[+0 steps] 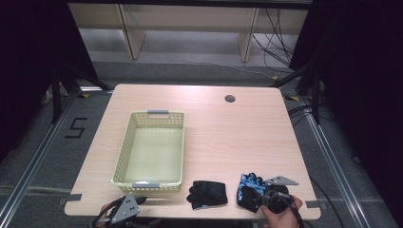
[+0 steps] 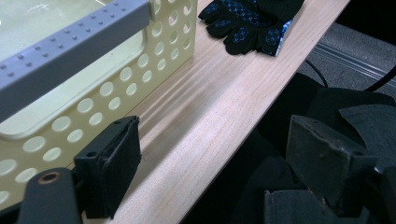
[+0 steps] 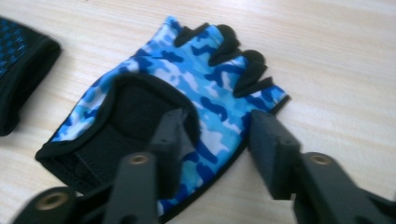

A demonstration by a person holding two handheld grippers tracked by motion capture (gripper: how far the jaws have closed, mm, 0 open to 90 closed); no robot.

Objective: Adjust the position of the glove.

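A fingerless glove in blue camouflage (image 3: 187, 74) lies flat on the wooden table (image 1: 228, 133) near its front right edge (image 1: 248, 186). My right gripper (image 3: 219, 126) hovers low over the glove's cuff end, open. One jaw is above the black cuff and the other is over bare wood beside the glove, with the glove's edge in the gap. A black glove with blue dots (image 1: 207, 194) lies just left of it. My left gripper (image 2: 219, 163) stands open at the table's front edge, next to the basket's corner, with nothing between its jaws.
A pale yellow perforated basket (image 1: 124, 147) with grey handles stands left of centre, and I see nothing inside it. A round cable hole (image 1: 230, 99) sits at the table's far side. Dark floor and cables surround the table.
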